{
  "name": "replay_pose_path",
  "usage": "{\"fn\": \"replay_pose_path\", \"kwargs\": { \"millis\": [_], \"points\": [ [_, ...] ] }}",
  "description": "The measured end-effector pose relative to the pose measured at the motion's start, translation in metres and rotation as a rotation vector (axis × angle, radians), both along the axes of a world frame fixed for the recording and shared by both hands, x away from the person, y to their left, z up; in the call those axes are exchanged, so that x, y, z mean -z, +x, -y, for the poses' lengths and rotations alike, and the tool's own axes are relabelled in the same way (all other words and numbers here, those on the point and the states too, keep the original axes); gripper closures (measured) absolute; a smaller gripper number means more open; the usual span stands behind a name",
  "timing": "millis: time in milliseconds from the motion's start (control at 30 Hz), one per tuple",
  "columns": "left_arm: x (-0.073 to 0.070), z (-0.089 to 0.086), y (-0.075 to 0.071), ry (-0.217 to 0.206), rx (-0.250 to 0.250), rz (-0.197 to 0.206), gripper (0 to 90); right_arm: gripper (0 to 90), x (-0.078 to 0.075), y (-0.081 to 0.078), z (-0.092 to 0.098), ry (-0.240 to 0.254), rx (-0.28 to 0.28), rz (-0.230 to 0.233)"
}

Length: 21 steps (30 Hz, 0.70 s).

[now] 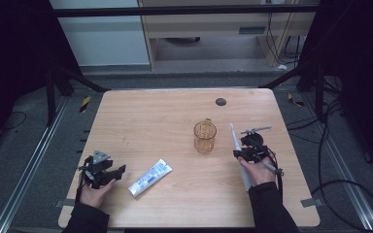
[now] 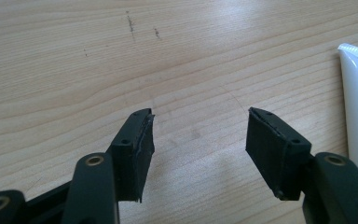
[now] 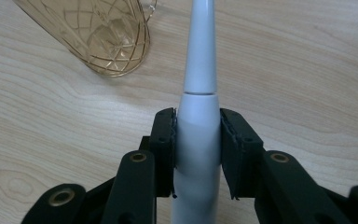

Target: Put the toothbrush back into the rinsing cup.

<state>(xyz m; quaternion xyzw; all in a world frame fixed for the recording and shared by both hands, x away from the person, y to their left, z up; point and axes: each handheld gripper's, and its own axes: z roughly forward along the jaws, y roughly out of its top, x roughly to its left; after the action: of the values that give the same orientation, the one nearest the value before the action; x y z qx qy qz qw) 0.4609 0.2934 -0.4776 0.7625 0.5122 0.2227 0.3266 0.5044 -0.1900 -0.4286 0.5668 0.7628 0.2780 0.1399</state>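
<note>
Right gripper view: slim white electric toothbrush (image 3: 199, 135).

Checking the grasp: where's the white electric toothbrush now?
High view, right side: white electric toothbrush clamped in the right gripper, just right of the amber glass cup.

Slim white electric toothbrush (image 1: 238, 153) with a tapering neck, clamped at the top of its smooth handle (image 3: 198, 140) between two black pads, neck (image 3: 200, 51) projecting past them over the pale wooden tabletop. Pointed away from the person toward the far edge. Lay just to the right of an amber cut-glass mug (image 1: 205, 137), apart from it.
</note>
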Motion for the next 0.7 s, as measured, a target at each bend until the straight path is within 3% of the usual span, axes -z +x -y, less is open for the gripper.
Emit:
{"fn": "replay_pose_path", "kwargs": {
  "millis": [267, 700],
  "points": [
    [0.000, 0.000, 0.000, 0.000, -0.001, 0.001, 40.8, 67.9, -0.017, -0.007, 0.008, 0.043, 0.011, 0.088],
    [0.000, 0.000, 0.000, 0.000, -0.003, 0.009, 40.8, 67.9, -0.035, -0.018, 0.016, 0.142, 0.034, 0.310]
  ]
}}
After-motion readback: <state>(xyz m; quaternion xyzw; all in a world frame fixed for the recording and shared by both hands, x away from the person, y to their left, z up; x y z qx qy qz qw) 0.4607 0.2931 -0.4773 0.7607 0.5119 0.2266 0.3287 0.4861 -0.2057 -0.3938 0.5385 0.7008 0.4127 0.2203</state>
